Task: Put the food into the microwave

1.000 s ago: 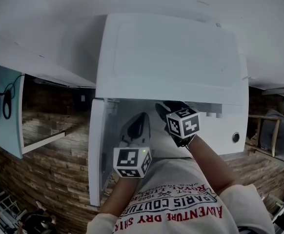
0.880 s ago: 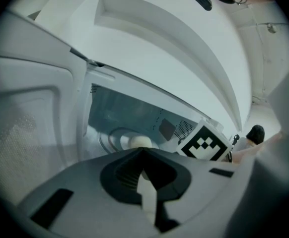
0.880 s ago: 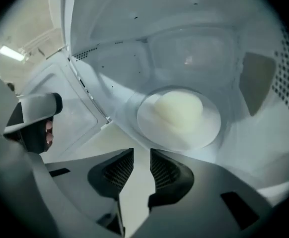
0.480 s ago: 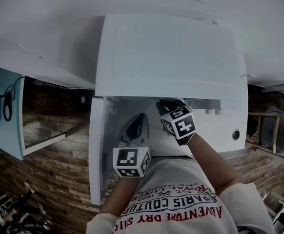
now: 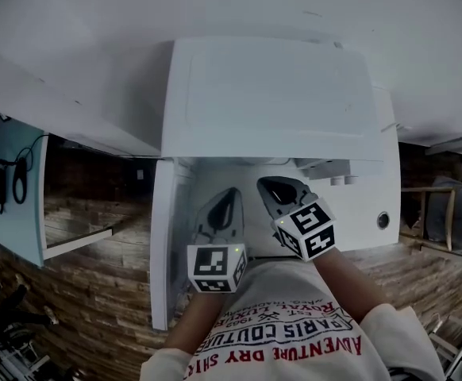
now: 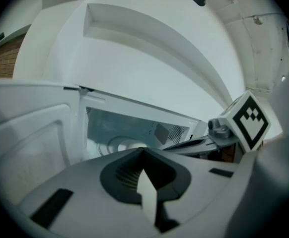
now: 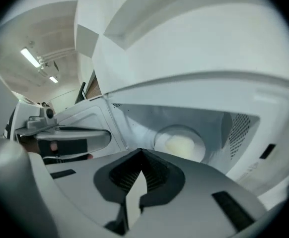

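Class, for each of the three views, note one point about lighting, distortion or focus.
Head view: dim, and the fisheye bows the microwave. Left gripper view: dark round vignette, soft foreground. Right gripper view: ceiling lights glare; the food looks pale, washed out.

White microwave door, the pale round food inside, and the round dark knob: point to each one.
White microwave door (image 5: 162,244): head view, middle of the swung-open panel.
Pale round food (image 7: 180,145): right gripper view, its centre.
Round dark knob (image 5: 383,221): head view, its face.

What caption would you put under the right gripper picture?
Shut right gripper faces the open microwave, with pale food on a plate inside.
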Demonstrator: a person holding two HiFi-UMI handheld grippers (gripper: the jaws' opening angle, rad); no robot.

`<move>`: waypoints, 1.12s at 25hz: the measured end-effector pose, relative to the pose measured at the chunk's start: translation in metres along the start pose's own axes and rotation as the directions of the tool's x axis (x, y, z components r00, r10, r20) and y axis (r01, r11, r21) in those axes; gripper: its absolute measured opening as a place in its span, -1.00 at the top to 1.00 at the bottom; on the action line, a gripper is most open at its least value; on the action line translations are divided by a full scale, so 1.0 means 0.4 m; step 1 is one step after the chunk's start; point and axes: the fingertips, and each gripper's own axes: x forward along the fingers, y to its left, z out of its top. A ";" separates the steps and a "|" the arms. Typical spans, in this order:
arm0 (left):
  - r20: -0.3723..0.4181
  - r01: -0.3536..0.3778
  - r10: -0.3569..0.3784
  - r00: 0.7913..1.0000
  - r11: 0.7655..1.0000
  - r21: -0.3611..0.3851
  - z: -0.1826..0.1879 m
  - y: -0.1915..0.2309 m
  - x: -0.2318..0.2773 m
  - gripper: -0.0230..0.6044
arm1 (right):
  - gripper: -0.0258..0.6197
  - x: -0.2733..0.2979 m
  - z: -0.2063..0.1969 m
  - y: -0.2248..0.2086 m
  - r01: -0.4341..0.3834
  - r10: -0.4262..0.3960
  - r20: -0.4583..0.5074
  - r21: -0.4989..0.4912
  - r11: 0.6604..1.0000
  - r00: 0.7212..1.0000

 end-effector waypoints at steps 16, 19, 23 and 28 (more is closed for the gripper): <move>0.221 0.034 -0.089 0.971 0.969 0.243 0.250 -0.097 -0.128 0.92 | 0.89 -0.258 0.241 0.069 0.207 -0.150 0.428 -0.092 0.974 0.891; 0.254 0.037 -0.107 0.961 0.963 0.267 0.284 -0.106 -0.143 0.92 | 0.89 -0.282 0.266 0.071 0.237 -0.170 0.457 -0.093 0.967 0.873; 0.279 0.041 -0.123 0.952 0.959 0.282 0.301 -0.110 -0.154 0.92 | 0.89 -0.302 0.277 0.068 0.267 -0.201 0.479 -0.073 0.961 0.854; 0.288 0.039 -0.121 0.950 0.960 0.276 0.306 -0.102 -0.154 0.92 | 0.89 -0.297 0.274 0.066 0.259 -0.200 0.471 -0.064 0.964 0.860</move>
